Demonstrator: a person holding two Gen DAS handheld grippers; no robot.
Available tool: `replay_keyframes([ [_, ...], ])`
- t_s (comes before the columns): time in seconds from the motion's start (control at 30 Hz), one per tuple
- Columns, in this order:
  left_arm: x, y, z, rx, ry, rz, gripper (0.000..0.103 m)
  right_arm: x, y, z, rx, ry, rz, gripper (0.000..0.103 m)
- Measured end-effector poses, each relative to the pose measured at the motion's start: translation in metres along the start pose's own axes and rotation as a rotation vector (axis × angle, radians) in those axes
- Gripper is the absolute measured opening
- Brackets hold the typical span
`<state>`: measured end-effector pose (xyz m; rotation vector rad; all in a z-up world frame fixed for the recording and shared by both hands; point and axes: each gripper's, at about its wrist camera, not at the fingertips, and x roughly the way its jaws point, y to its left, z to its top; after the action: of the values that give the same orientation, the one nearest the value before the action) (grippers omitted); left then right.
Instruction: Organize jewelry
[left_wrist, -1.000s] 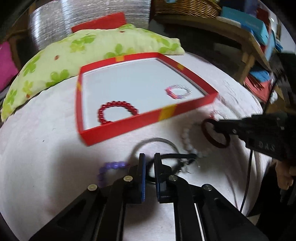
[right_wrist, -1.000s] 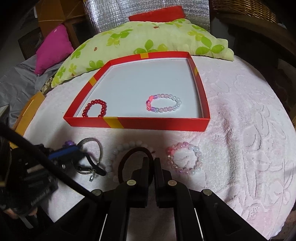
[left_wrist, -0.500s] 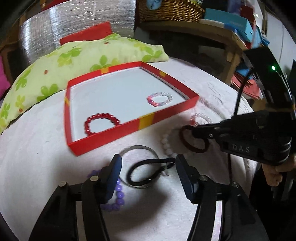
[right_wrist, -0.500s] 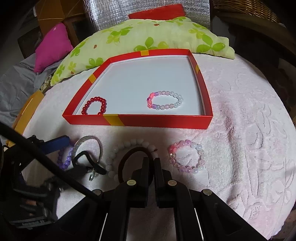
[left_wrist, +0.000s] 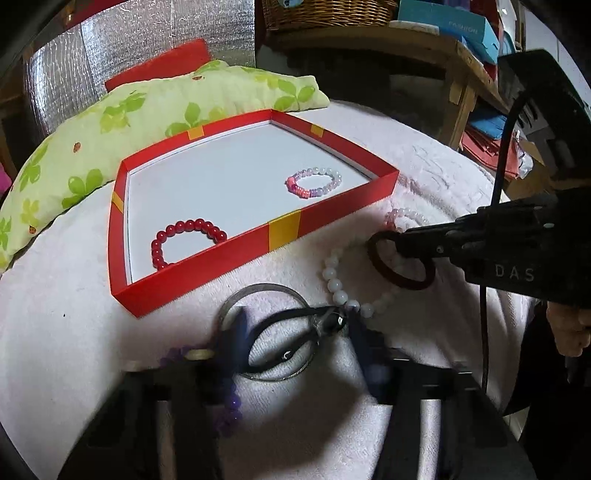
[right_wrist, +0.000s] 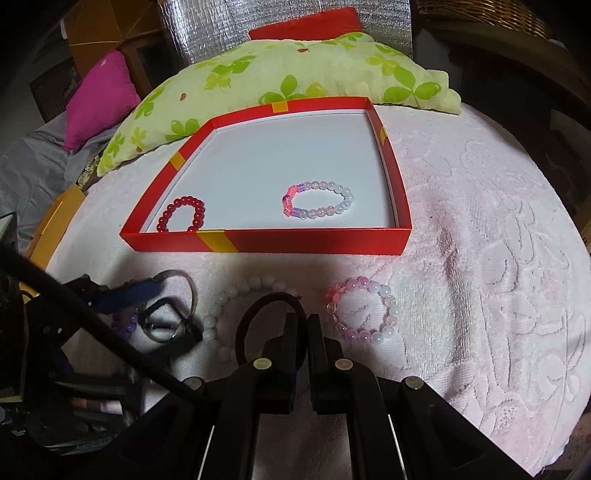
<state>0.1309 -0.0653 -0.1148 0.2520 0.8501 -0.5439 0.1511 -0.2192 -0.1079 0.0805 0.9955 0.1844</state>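
My left gripper hovers low over the white cloth, its blurred blue fingers closing from both sides of a black cord bracelet that lies across a silver bangle. The pads are not pressing on it. My right gripper is shut on a dark red band, which rests on the cloth inside a white bead bracelet. The red tray beyond holds a red bead bracelet and a pink-and-white bead bracelet.
A pink bead bracelet lies right of my right gripper, and a purple bead bracelet lies under my left finger. A green-flowered pillow sits behind the tray. A wooden shelf with boxes stands at far right.
My left gripper went from shut to wide open over the black cord bracelet, and its fingers have now drawn closer together around it. The right gripper has stayed put on the dark red band.
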Motion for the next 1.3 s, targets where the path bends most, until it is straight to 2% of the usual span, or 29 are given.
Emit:
replay_keyframes([
  [0.07, 0.001, 0.002, 0.001, -0.007, 0.002, 0.002, 0.026, 0.000, 0.000, 0.000, 0.002, 0.000, 0.001, 0.006],
  [0.1, 0.000, 0.003, 0.001, -0.011, 0.003, -0.001, 0.017, 0.000, 0.000, 0.000, 0.003, 0.000, 0.002, 0.006],
  [0.17, -0.002, 0.006, 0.001, -0.022, -0.003, 0.000, 0.011, 0.000, 0.000, 0.001, 0.003, -0.002, -0.002, 0.006],
  [0.3, -0.010, 0.015, 0.005, -0.060, -0.033, 0.018, 0.008, -0.001, 0.001, 0.001, 0.001, -0.007, 0.002, 0.006],
  [0.8, -0.053, 0.045, 0.015, -0.165, -0.181, 0.018, 0.007, -0.019, 0.005, 0.006, 0.016, -0.106, 0.067, 0.005],
  [1.03, -0.058, 0.046, 0.018, -0.166, -0.206, 0.015, 0.007, -0.026, 0.011, 0.013, 0.016, -0.159, 0.071, 0.006],
  [1.3, -0.050, 0.047, 0.037, -0.141, -0.204, 0.042, 0.007, -0.024, 0.017, 0.044, 0.011, -0.197, 0.047, 0.006],
])
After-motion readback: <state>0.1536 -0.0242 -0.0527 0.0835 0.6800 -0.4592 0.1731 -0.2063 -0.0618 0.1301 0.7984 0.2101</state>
